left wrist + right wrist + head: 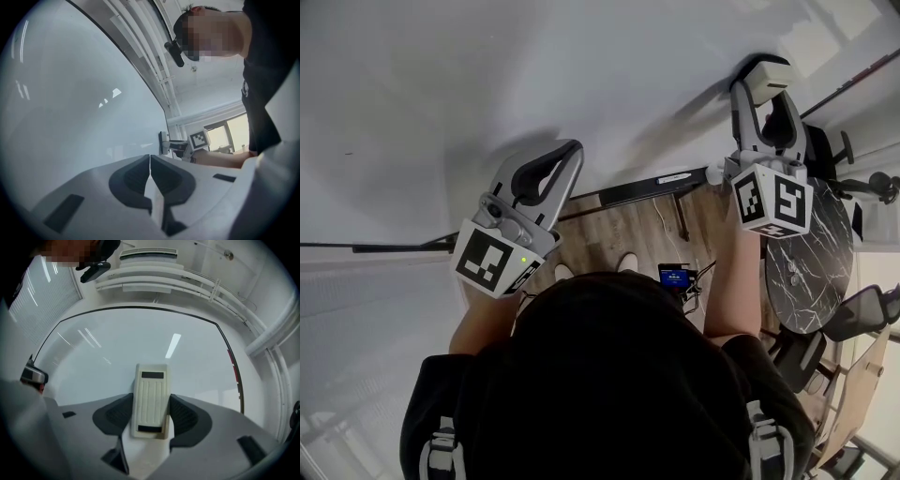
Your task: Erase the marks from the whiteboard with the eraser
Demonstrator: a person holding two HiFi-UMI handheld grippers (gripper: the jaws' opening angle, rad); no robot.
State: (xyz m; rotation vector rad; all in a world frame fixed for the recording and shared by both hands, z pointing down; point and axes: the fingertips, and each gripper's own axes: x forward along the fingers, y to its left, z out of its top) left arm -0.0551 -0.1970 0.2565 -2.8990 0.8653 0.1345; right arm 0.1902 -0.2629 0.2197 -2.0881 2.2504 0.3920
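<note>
Head view: R-tool (766,94) eraser (766,77) near whiteboard (534,75) edge

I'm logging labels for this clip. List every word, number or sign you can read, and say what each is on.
Nothing here is legible.
White label on the dark bar below the whiteboard: too small to read.
Blue screen on a small device: blurred, unreadable.
Eraser: two dark bars, no print visible.
Marker cube: coded square patterns, not words.

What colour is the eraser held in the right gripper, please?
The eraser is cream with two dark strips; best in the right gripper view.
</note>
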